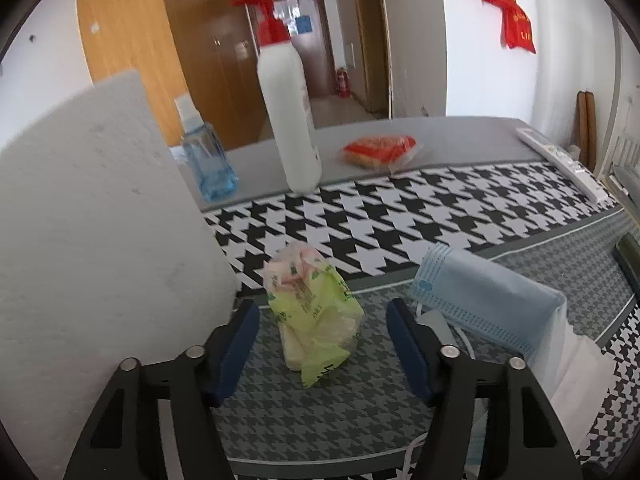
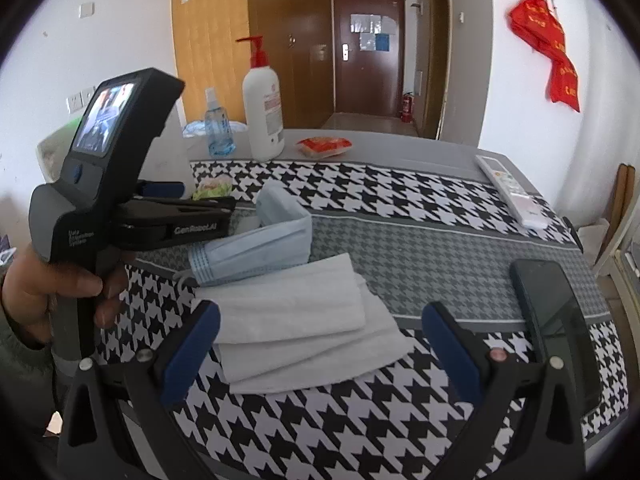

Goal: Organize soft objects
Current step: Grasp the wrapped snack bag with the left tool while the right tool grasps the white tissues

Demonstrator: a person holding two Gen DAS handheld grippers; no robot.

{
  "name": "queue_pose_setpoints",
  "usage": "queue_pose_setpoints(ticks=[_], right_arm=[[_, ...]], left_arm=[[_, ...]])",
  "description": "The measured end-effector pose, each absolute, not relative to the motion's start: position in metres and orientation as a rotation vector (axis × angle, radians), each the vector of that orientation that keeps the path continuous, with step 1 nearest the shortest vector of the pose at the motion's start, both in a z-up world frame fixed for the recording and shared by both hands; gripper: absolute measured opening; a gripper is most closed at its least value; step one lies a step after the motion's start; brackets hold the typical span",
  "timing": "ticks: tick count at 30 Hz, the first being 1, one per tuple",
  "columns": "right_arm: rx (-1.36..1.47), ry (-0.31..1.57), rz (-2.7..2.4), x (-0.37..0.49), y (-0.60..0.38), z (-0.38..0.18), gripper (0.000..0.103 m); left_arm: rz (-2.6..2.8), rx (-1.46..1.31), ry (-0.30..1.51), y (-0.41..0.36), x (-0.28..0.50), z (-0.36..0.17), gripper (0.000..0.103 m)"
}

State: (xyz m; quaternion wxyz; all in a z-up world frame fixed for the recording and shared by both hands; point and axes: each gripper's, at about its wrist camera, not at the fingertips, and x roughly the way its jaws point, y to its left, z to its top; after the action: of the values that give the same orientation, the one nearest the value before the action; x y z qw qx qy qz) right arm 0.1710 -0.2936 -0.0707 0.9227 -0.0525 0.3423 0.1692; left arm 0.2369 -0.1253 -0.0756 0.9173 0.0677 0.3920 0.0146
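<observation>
Nearest to me in the left wrist view: my left gripper (image 1: pixel 322 350), jaws apart, pads to either side of a green tissue packet (image 1: pixel 316 312) without touching it. The packet lies on the grey-checked band of the houndstooth table cloth (image 1: pixel 400 216), long axis running away from me, crumpled clear wrapper, pinkish far end, print too blurred to read. Just right of it: a stack of blue face masks (image 1: pixel 492 300) in clear film, long axis slanting from far left to near right, its near end cut off behind the right finger; white ear loops trail beneath. Filling the left edge: a large white foam block (image 1: pixel 92 240), cropped by the frame. In the right wrist view: my right gripper (image 2: pixel 320 344), jaws wide with nothing between the pads, above folded white tissues (image 2: pixel 296 320) lying flat, long axis across the view. A black phone (image 2: pixel 560 328) is partly hidden by the right finger. A hand (image 2: pixel 48 288) holds the left gripper's body, which screens the packet. Farther back: blue spray bottle (image 2: pixel 218 128), white pump bottle (image 2: pixel 262 112), red snack packet (image 2: pixel 324 146), white remote (image 2: pixel 510 190).
</observation>
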Motion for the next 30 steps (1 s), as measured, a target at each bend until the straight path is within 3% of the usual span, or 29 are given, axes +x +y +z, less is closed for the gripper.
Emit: queue_pose_setpoints(ticks=[4,11,22,30], right_arm=[[-0.124,0.727,0.361,0.177,-0.289,-0.075,0.102],[-0.137,0.746,0.384,0.178,-0.284,-0.078,0.099],[-0.151,0.817,0.402,0.184,-0.278,-0.09,0.074],[-0.179,0.834,0.362,0.186,-0.278,-0.096,0.053]], left_arm=[[0.026,0.117,0.854,-0.122,0.244,-0.083,0.05],[0.04,0.098,0.864,-0.112,0.247,-0.087,0.043],[0.016,0.082,0.869,-0.105,0.252,-0.091,0.026],[-0.024,0.045,0.844,-0.103,0.246,-0.088,0.022]])
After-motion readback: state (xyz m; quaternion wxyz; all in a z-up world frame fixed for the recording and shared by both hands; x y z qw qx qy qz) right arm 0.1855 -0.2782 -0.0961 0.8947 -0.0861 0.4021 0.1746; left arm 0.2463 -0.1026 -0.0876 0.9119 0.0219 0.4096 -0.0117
